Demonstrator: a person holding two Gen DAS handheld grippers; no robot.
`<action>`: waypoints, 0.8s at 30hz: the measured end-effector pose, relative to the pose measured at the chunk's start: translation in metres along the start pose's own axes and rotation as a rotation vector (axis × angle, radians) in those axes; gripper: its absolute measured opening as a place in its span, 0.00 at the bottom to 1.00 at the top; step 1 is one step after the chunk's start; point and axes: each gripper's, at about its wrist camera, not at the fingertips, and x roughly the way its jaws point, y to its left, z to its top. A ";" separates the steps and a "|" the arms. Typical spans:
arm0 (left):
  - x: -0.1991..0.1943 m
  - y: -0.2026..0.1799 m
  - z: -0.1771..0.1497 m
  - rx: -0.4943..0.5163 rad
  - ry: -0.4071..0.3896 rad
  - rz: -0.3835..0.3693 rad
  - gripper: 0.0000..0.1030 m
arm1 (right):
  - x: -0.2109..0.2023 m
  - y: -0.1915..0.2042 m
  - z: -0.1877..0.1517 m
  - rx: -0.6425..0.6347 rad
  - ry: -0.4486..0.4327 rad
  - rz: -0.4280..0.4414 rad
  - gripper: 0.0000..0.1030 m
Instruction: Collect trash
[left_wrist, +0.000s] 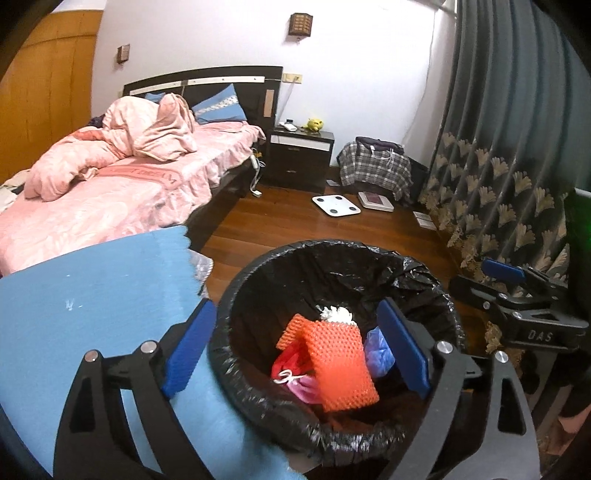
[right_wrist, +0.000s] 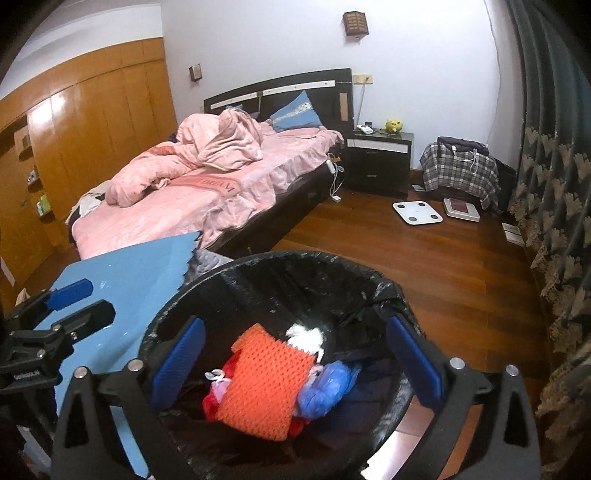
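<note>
Both the left claw (left_wrist: 297, 352) and the right claw (right_wrist: 295, 356) hang released and empty over the black-lined bin (left_wrist: 258, 384), where an orange foam net (left_wrist: 341, 365) lies.

I see the wooden floor (right_wrist: 424, 266) carrying the lined trash bin (right_wrist: 388, 291), a white scale (right_wrist: 417, 212) (a second one (right_wrist: 461, 209) beside it), and the bed (right_wrist: 207, 214) under its rumpled pink duvet (right_wrist: 207, 155).
</note>
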 end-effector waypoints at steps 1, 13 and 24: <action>-0.004 0.001 0.000 -0.005 -0.001 0.005 0.87 | -0.005 0.003 -0.001 0.005 0.002 0.006 0.94; -0.068 -0.001 -0.007 -0.008 -0.044 0.089 0.91 | -0.060 0.036 -0.002 -0.031 -0.041 0.047 0.94; -0.114 -0.004 -0.005 -0.006 -0.113 0.119 0.92 | -0.093 0.064 0.001 -0.097 -0.084 0.082 0.94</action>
